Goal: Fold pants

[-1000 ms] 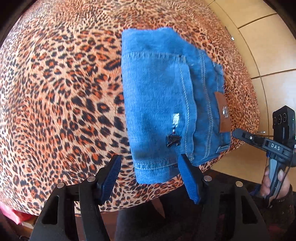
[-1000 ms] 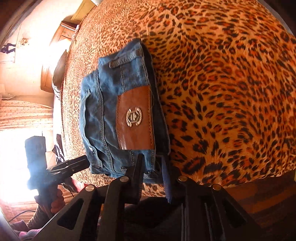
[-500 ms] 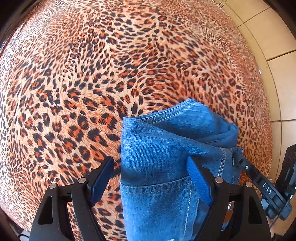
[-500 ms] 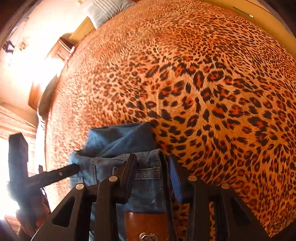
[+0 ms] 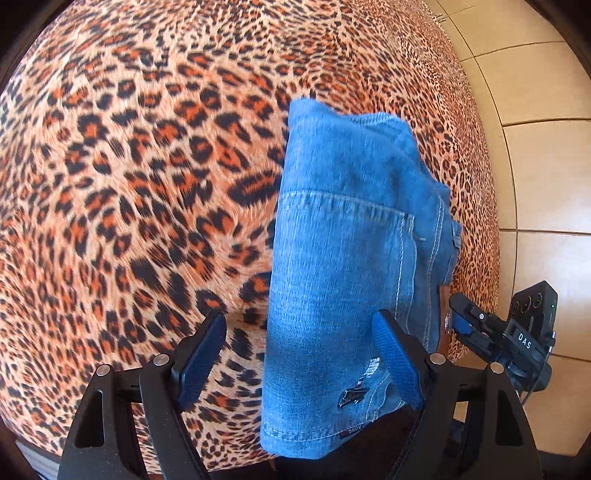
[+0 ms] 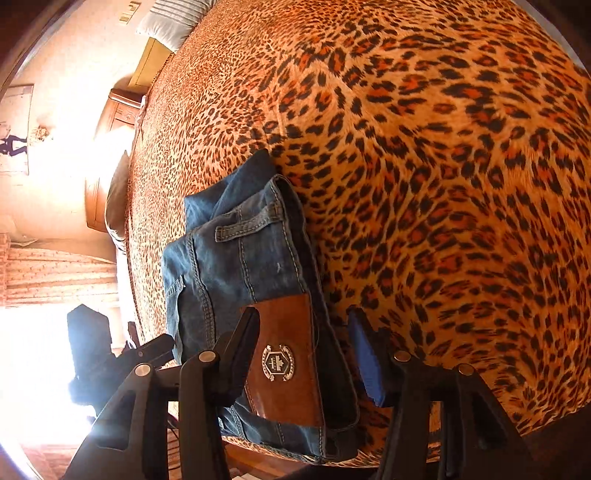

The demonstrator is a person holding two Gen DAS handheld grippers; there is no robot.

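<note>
Folded blue jeans point(image 5: 343, 258) lie flat near the edge of a leopard-print bed point(image 5: 147, 184), their near end hanging slightly over it. My left gripper point(image 5: 299, 332) hovers over that near end, open wide: one pad point(image 5: 399, 362) is over the denim, the other over the bedspread. In the right wrist view the jeans point(image 6: 240, 258) show their waistband and a brown leather patch point(image 6: 284, 354). My right gripper point(image 6: 303, 321) straddles the patch, its jaws opening, pads not pressing the cloth. Each gripper shows at the edge of the other's view: the right gripper point(image 5: 480, 325) and the left gripper point(image 6: 147, 347).
The bedspread point(image 6: 443, 184) spreads wide beyond the jeans. A tiled floor point(image 5: 535, 147) runs along the bed's right side. A pillow point(image 6: 173, 18), a wooden nightstand point(image 6: 118, 110) and a sunlit curtain point(image 6: 55, 273) are at the far end.
Both grippers' jaws have spread wider. The cameras pushed in over the jeans' far fold half a second ago, then drew back toward the near end. The jeans lie folded as before.
</note>
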